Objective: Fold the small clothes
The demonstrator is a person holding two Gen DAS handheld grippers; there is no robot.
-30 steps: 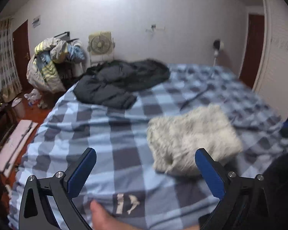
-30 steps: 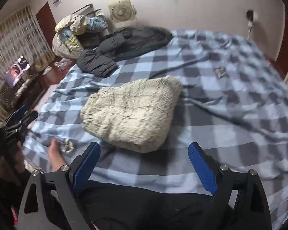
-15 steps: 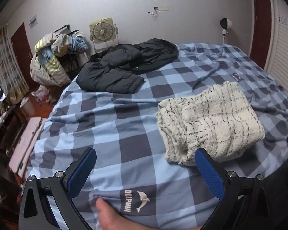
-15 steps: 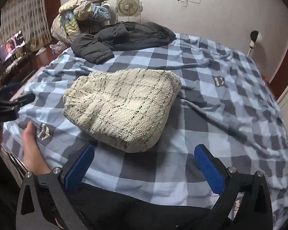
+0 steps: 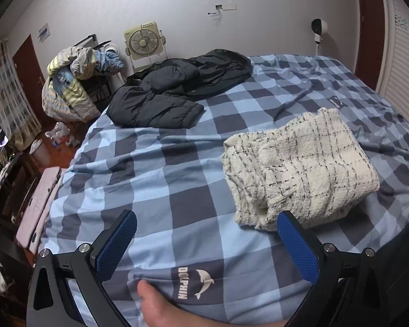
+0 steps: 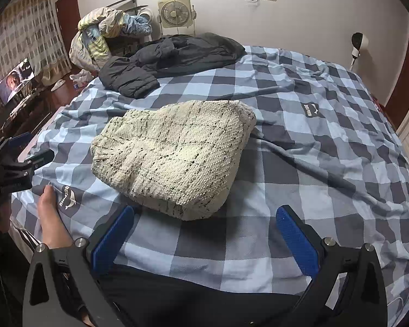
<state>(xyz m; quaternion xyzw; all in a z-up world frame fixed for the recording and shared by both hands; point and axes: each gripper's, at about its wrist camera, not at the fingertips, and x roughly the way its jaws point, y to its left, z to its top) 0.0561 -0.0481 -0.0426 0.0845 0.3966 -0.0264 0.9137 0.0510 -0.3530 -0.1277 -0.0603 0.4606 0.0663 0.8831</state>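
A cream knitted garment with thin black lines [image 5: 300,169] lies folded into a thick bundle on the blue checked bed; it also shows in the right wrist view [image 6: 171,155]. My left gripper [image 5: 207,245] is open and empty, hovering over the bed's near edge, left of the bundle. My right gripper [image 6: 205,239] is open and empty, just in front of the bundle's near edge. A bare hand [image 5: 161,308] rests on the bedcover by a dolphin logo [image 5: 196,283].
A black padded jacket [image 5: 177,92] lies at the bed's far left. A pile of clothes [image 5: 73,81] and a box fan [image 5: 143,41] stand by the far wall. A lit screen [image 6: 15,79] and low furniture are left of the bed.
Both views have steadied and drawn back slightly toward the bed's near edge. The folded bundle has stayed in place. Both grippers have stayed open.
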